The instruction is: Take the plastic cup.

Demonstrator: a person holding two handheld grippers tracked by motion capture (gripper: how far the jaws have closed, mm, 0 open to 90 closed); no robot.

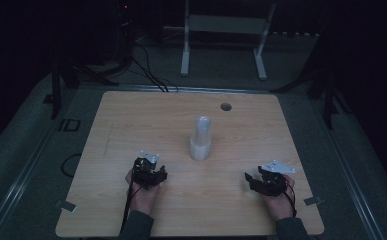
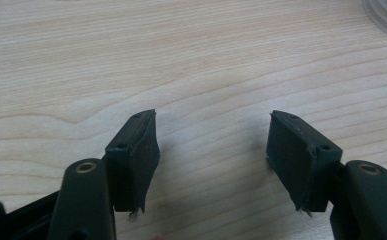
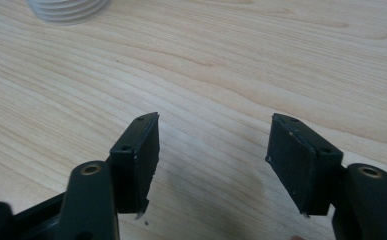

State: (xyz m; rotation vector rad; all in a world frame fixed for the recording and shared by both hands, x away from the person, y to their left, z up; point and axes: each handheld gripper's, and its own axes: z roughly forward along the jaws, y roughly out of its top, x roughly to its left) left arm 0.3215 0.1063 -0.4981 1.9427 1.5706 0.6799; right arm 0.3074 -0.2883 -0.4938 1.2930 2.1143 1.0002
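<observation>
A stack of white plastic cups [image 1: 200, 138] stands upside down near the middle of the wooden table [image 1: 131, 120]. My left gripper [image 1: 151, 170] rests low over the table, to the left of the stack and nearer the person, held in a hand. In the left gripper view its jaws stand apart with bare wood between them [image 2: 213, 150], and the cup stack's rim [image 2: 386, 17] shows at the top right. My right gripper [image 1: 253, 179] sits to the right of the stack, also open and empty [image 3: 213, 150], with the stack's base [image 3: 68, 10] at the top left.
A round cable hole [image 1: 226, 106] lies in the table behind the cups. Beyond the table's far edge stand a white metal frame [image 1: 226, 30] and dark cables [image 1: 146, 70] on the floor. Small metal brackets [image 1: 65, 205] sit at the table's near corners.
</observation>
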